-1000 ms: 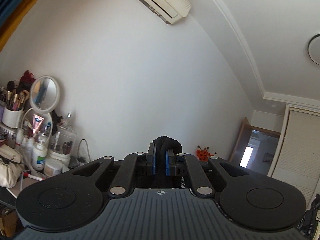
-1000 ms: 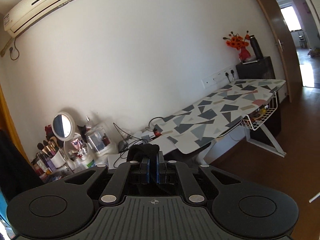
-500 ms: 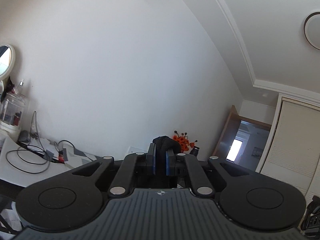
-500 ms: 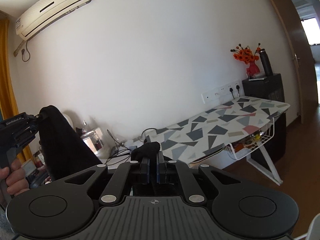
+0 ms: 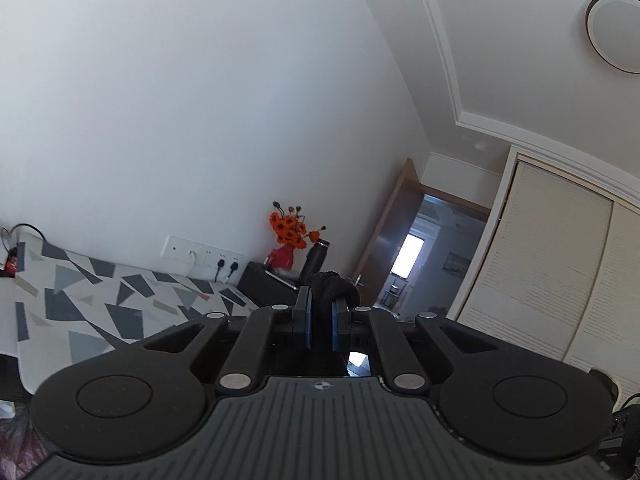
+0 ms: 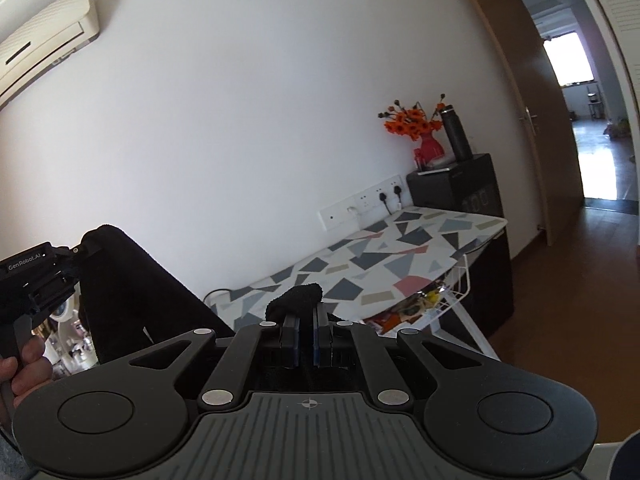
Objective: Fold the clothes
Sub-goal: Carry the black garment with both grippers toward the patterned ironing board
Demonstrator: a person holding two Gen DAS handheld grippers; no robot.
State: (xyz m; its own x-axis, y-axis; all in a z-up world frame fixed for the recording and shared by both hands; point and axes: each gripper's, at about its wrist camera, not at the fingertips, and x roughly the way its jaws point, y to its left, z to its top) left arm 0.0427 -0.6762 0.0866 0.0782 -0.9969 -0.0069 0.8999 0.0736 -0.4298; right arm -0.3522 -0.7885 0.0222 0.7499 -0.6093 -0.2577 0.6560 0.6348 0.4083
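A black garment hangs in the air, stretched between both grippers. My left gripper is shut on one bunched black corner of it, which pokes up above the blue pads. My right gripper is shut on another bunched corner. In the right wrist view the left gripper shows at the far left, held by a hand, with the cloth draping down from it. Most of the garment's lower part is hidden behind the gripper bodies.
An ironing board with a grey triangle pattern stands along the white wall, a wire basket under its end. Beyond it a black cabinet carries orange flowers and a dark bottle. An open doorway is on the right.
Both views have swept right along the wall, away from the cluttered dressing table toward the ironing board and doorway. The left gripper with the cloth has come into the right wrist view.
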